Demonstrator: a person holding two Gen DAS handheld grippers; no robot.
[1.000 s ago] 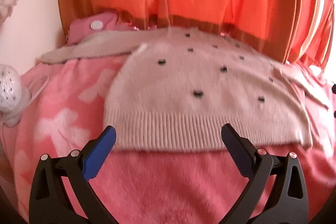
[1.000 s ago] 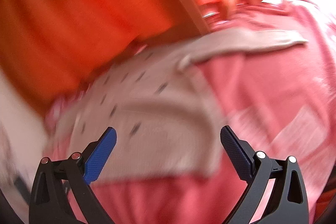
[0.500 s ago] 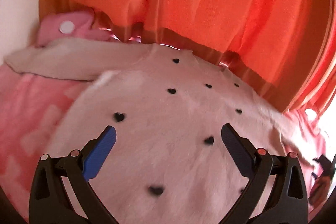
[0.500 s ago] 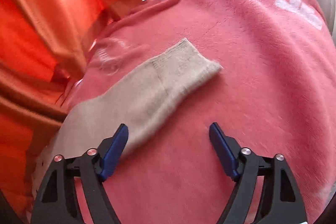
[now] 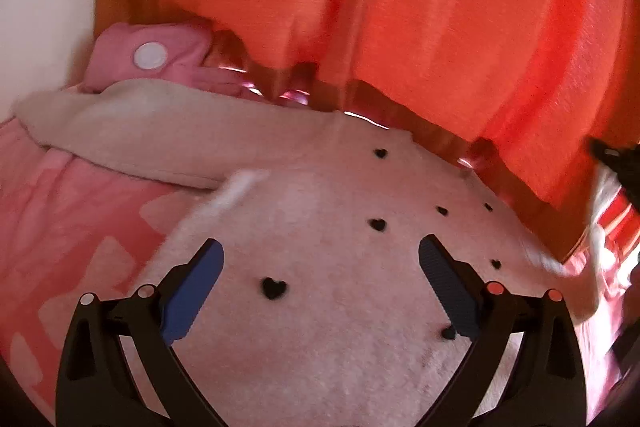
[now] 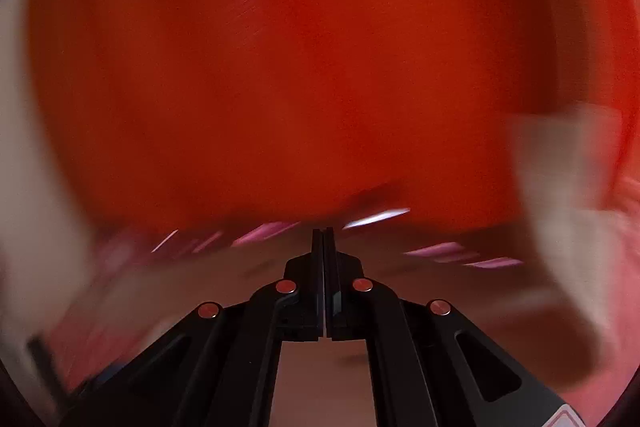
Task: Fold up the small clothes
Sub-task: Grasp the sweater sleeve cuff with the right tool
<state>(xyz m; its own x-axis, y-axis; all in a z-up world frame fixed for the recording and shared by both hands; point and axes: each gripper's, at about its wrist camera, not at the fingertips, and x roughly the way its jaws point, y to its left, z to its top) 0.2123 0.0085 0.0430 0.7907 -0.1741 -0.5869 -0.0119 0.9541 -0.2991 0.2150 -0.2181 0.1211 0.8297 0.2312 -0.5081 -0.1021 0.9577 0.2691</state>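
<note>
- Evidently the folding had hardly begun: the sweater (image 5: 320, 267) lay spread flat, chest up, on the pink blanket (image 5: 60, 227), with no fold visible across its body.
- Its left-hand sleeve (image 5: 132, 143) stretched out sideways toward the wall, not yet brought over the body; judging from that, both sleeves and the crosswise fold were still to do.
- At the far right of the left wrist view a pale strip of cloth appeared lifted beside a dark shape, but it was too blurred to say whether that was the other sleeve.
- The left gripper (image 5: 320, 279) hovered over the chest with its jaws wide apart, nothing between them.
- The right gripper (image 6: 323, 267) had just been closing and its jaws stood pressed together; whether any cloth was caught between them could not be told, since its view was smeared with blur.
- The sweater was a fuzzy, pale pink knit dotted with small black hearts (image 5: 273, 287), soft and thick-looking, so it would likely drape and slip rather than hold a crease.
- Behind it hung an orange curtain (image 5: 400, 27), and a pink item with a white snap (image 5: 150, 55) lay beyond the sleeve.
</note>
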